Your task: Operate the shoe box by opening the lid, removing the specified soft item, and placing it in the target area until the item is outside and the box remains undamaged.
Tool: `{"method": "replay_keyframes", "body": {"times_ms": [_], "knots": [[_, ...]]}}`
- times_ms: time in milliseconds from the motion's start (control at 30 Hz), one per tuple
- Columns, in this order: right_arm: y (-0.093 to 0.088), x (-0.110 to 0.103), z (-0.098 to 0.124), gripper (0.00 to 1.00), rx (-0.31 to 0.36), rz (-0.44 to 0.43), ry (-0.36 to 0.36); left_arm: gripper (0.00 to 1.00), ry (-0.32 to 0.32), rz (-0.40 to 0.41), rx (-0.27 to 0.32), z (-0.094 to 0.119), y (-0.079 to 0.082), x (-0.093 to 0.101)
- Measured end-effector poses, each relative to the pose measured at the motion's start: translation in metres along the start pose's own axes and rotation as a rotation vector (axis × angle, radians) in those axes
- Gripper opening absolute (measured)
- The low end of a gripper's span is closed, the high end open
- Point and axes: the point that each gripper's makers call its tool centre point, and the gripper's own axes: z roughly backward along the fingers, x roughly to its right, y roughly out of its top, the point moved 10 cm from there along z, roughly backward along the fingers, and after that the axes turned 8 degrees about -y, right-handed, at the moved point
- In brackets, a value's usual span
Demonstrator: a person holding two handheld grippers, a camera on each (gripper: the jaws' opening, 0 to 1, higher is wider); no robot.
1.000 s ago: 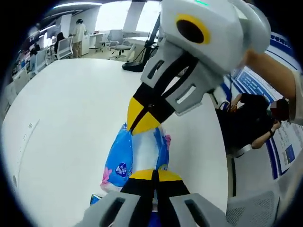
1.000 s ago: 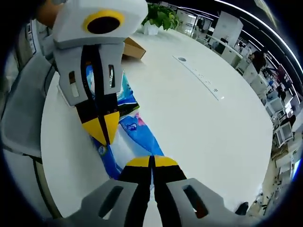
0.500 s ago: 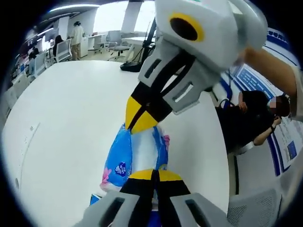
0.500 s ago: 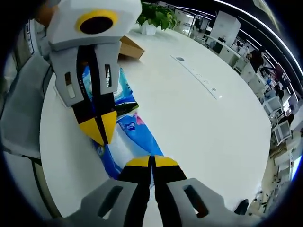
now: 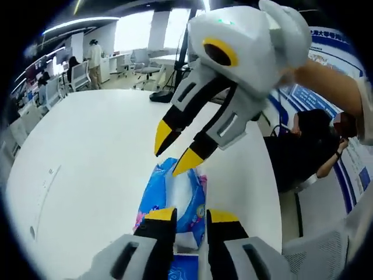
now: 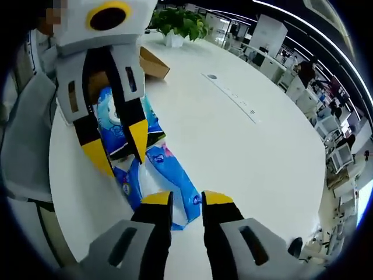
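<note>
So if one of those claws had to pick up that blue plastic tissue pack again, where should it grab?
Probably the narrow end of the blue plastic tissue pack nearest the right gripper, coming from above. The pack lies flat and long on the white table, and its soft wrapper looks pinchable there. Both the right gripper and the left gripper stand open.

A: The tissue pack [image 5: 175, 198] looks like thin glossy plastic film, blue and white, creased. The table [image 5: 87, 151]?

B: Smooth white, faintly shiny. The shoe box [image 6: 152, 61] is matt brown cardboard; the right gripper [image 5: 178, 153] wears smooth grey and yellow plastic.
</note>
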Motion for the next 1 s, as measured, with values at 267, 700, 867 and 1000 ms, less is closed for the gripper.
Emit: {"method": "replay_keyframes", "body": {"times_ms": [267, 700, 867, 1000], "knots": [[0.013, -0.011, 0.024, 0.3, 0.018, -0.026, -0.011, 0.33, 0.051, -0.015, 0.031, 0.033, -0.009, 0.013], [0.038, -0.037, 0.056, 0.51, 0.052, -0.028, -0.008, 0.54, 0.131, -0.007, 0.116, 0.093, -0.029, 0.035], [0.047, -0.056, 0.066, 0.56, 0.065, -0.015, -0.001, 0.65, 0.182, -0.003, 0.146, 0.116, -0.041, 0.042], [0.057, -0.067, 0.072, 0.61, 0.071, 0.004, 0.011, 0.7, 0.213, 0.006, 0.165, 0.135, -0.053, 0.049]]}}
